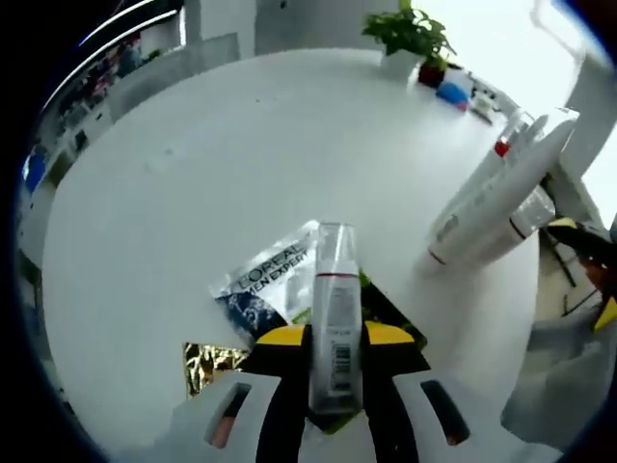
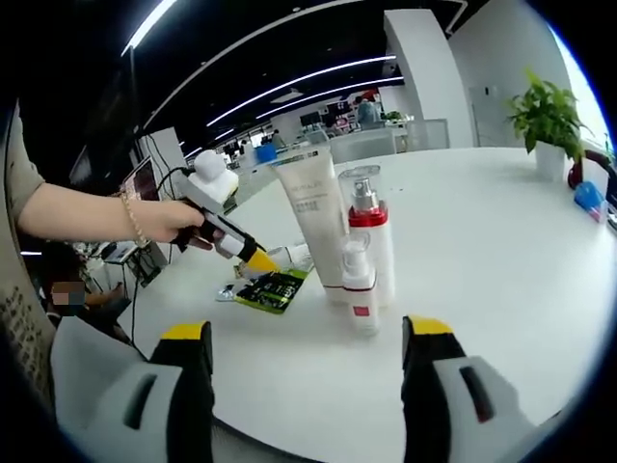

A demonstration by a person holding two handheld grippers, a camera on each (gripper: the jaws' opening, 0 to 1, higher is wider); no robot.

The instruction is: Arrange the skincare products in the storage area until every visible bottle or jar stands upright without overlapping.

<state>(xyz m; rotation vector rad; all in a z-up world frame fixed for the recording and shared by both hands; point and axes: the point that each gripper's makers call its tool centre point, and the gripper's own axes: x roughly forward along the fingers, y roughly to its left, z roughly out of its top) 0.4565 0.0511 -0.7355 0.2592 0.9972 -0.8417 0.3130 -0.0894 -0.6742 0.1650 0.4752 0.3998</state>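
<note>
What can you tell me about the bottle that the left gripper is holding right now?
The bottle is slim and clear or frosted, plastic by the look, with a transparent cap, a thin red band under it and a white barcode label on its body. It sits clamped between the yellow-tipped jaws of the left gripper, pointing forward along them, cap away from the camera. It hangs above a L'Oreal Men Expert sachet on the white table; whether they touch is unclear.

Round white table [image 2: 501, 289] mostly bare toward the far rim. Obstacles: upright cluster of white tube [image 2: 313, 217], red-collared pump bottle [image 2: 368, 231], small spray bottle [image 2: 358, 289]; flat sachets [image 2: 273, 289] just beside. Potted green plant [image 2: 548, 121] at far edge.
</note>
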